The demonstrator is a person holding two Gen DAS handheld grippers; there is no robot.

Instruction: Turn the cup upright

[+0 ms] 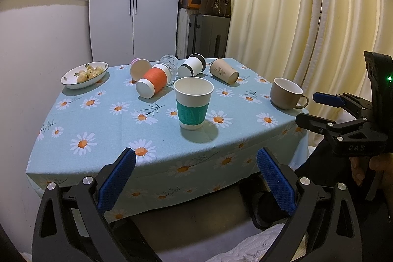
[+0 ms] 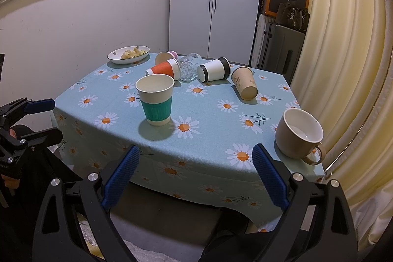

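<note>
left tongs [image 1: 196, 174] gaping, empty, off the worktop [image 1: 98, 119] edge | right tongs [image 2: 195, 172] likewise | teal cup [image 1: 193, 103] and mug [image 2: 299, 133] upright; orange cup [image 1: 153, 80], banded cup [image 2: 213, 70], tan cup [image 2: 244, 82] lying at back | advice: pinch one fallen cup mid-wall lightly, rotate, set down clear of neighbours

Both claws [image 1: 196, 163] [image 2: 195, 161] are black-framed, with blue ridged pads and silver screws.

Teal-banded cup [image 1: 193, 103], orange-sleeved cup [image 1: 152, 80], daisy-print blue tablecloth [image 1: 103, 119], perhaps beige mug [image 2: 299, 133].
</note>
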